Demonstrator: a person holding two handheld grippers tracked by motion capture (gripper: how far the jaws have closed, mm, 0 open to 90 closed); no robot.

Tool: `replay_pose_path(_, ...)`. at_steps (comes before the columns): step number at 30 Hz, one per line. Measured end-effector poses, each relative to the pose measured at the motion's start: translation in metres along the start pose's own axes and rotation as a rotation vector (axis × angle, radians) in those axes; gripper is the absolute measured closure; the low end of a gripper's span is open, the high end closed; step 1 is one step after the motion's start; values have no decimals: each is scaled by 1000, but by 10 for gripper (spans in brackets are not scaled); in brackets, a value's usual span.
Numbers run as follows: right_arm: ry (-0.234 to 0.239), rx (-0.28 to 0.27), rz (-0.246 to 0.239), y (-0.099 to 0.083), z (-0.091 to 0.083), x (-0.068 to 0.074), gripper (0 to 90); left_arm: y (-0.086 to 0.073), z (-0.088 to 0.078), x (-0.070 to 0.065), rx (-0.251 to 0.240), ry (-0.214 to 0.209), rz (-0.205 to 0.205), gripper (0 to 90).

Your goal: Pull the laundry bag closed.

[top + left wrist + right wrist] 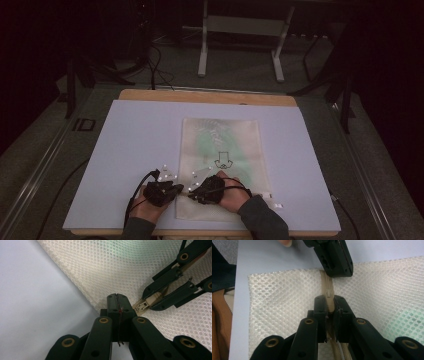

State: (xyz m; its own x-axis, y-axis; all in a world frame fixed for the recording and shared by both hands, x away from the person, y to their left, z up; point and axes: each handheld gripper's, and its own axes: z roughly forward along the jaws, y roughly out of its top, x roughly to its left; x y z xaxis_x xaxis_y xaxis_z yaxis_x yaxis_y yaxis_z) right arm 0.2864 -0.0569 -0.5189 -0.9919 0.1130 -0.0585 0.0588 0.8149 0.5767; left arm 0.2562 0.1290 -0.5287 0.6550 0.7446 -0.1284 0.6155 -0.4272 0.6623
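Observation:
A white mesh bag (197, 135) lies flat on the pale board (140, 145), with something green (220, 145) showing through it. My left gripper (177, 189) is shut on the bag's near-left edge; in the left gripper view its jaws (117, 298) meet on the mesh (112, 267). My right gripper (192, 192) is just to its right, shut on the beige zipper pull (142, 305). In the right gripper view my jaws (329, 302) clamp the zipper pull (328, 293) on the beige zipper (325, 281). The left gripper (337, 272) pinches the zipper's end just beyond.
The board rests on a wooden table (207, 96). White frame legs (202, 55) and cables (157, 70) are on the floor behind. A sleeve (262, 220) comes in at the bottom edge, and a fingertip (285, 242) shows at the top.

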Motion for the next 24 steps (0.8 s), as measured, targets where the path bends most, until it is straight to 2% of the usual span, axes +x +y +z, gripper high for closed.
replay_pose_path(24,-12,39,-19,-9,-11,1,826,0,0,0,4,1,-1,896)
